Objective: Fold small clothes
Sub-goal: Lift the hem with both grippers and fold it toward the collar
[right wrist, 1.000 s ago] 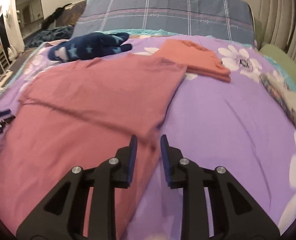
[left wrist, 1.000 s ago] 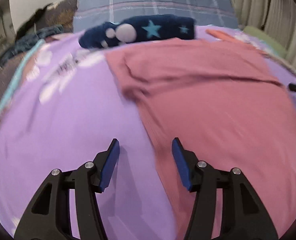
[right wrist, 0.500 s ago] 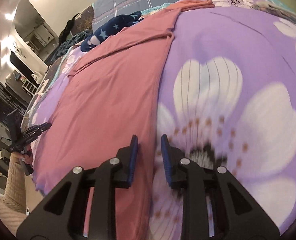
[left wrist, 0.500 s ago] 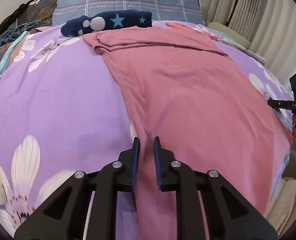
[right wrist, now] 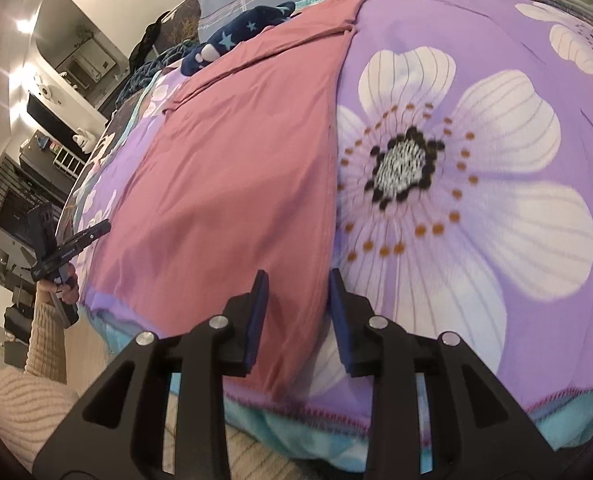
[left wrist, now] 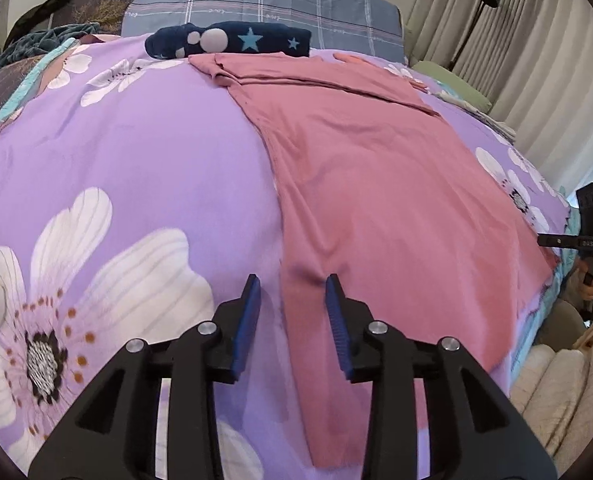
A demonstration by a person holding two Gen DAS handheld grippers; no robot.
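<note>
1. Left wrist view: left hand-held gripper [left wrist: 292, 300] has just been opening, straddling the pink garment [left wrist: 376, 184] edge on the bed [left wrist: 136, 160].
2. Right hand-held gripper [right wrist: 298, 300] likewise, unclenched, astride the opposite edge.
3. Next, I judge: pinch both corners and fold.

Both tools have drawn back to the pink garment's [left wrist: 376, 184] near hem (jaws opening).

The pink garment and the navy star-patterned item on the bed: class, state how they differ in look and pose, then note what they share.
The pink garment is plain, while the navy star-patterned item carries light stars and white spots. The pink garment lies spread flat down the bed, its far end folded over; the navy star-patterned item is bundled into a compact roll. The pink garment covers far more of the purple floral bedspread. Both are soft fabric resting on that bedspread.
</note>
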